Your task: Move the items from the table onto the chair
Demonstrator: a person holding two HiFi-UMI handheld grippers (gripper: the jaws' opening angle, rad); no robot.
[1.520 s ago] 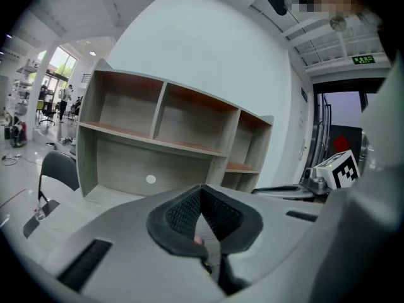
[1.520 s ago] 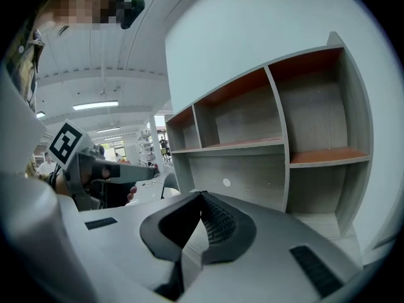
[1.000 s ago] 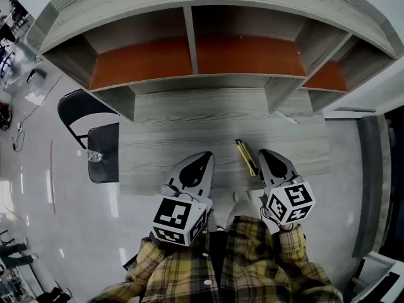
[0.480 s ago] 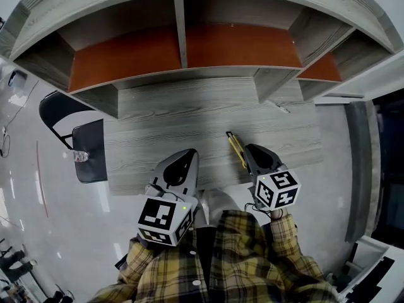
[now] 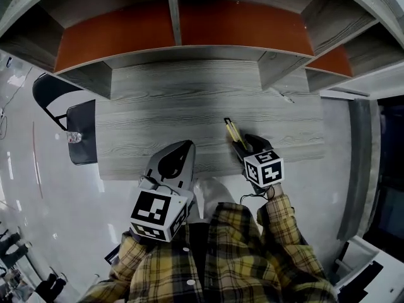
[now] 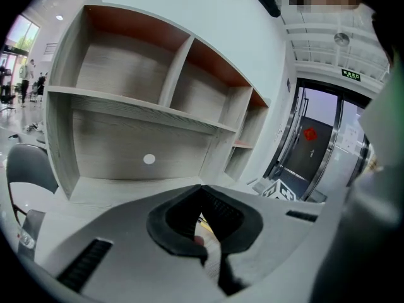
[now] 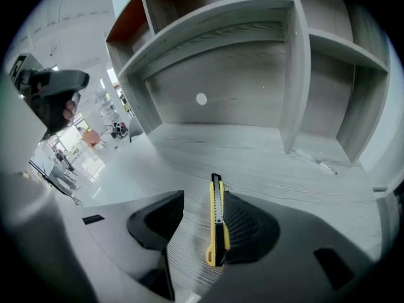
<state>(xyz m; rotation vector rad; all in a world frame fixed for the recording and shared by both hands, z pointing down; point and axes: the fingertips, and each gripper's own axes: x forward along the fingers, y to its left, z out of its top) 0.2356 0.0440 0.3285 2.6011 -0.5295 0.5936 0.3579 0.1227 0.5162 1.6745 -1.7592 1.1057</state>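
A yellow and black utility knife [image 5: 232, 131] lies on the grey wooden table [image 5: 158, 115], right of centre. My right gripper [image 5: 243, 145] is at its near end with its jaws opening. In the right gripper view the knife [image 7: 216, 219] lies between the jaws, against the right pad [image 7: 249, 223], while the left pad stands apart from it. My left gripper [image 5: 183, 148] hovers over the table's front edge, shut with nothing in it [image 6: 202, 188]. The black chair [image 5: 85, 145] stands at the table's left end with a small bottle [image 5: 74, 137] on its seat.
A wooden shelf unit [image 5: 173, 17] with orange back panels stands along the table's far side. A thin pen-like thing [image 5: 285, 97] lies by its right upright. A glossy floor surrounds the table. The person's plaid sleeves fill the bottom of the head view.
My right gripper has moved forward and left onto the knife's near end, and its jaws now stand apart around it. The left gripper has kept its place over the front edge.
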